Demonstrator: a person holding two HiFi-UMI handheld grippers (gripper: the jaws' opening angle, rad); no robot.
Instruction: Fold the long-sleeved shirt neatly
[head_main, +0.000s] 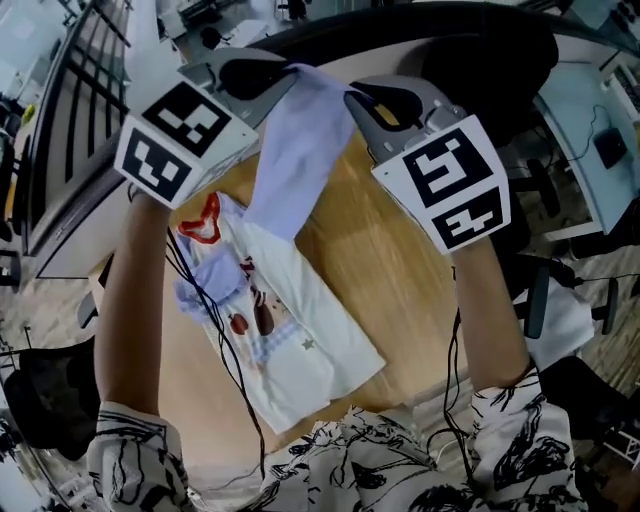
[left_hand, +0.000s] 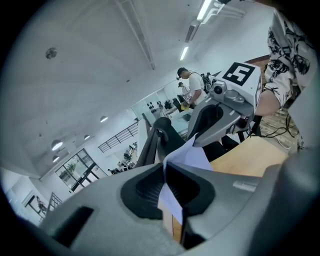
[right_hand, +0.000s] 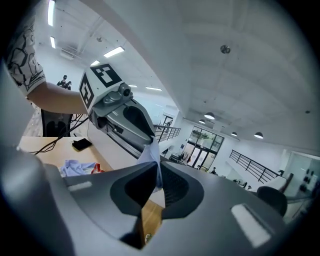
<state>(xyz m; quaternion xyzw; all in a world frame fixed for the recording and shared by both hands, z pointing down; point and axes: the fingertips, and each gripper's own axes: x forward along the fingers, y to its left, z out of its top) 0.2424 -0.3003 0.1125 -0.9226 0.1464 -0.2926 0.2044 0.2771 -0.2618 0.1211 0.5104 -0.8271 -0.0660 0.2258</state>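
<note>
A white long-sleeved shirt (head_main: 290, 345) with a printed front and a red collar (head_main: 200, 222) lies on the wooden table (head_main: 400, 290). Its pale lilac sleeve (head_main: 295, 150) is lifted high above the table, stretched between both grippers. My left gripper (head_main: 278, 75) is shut on one edge of the sleeve (left_hand: 190, 156), the cloth pinched between its pads. Just to the right, my right gripper (head_main: 358, 100) is shut on the other edge of the sleeve (right_hand: 150, 155). In the right gripper view the rest of the shirt (right_hand: 80, 167) lies crumpled on the table below the left gripper (right_hand: 120, 115).
A black office chair (head_main: 480, 50) stands beyond the table's far edge. A light desk (head_main: 590, 130) is at the right, a black bag (head_main: 40, 400) on the floor at the left. A small black object (right_hand: 80, 144) lies on the table. A person (left_hand: 192, 87) stands far off.
</note>
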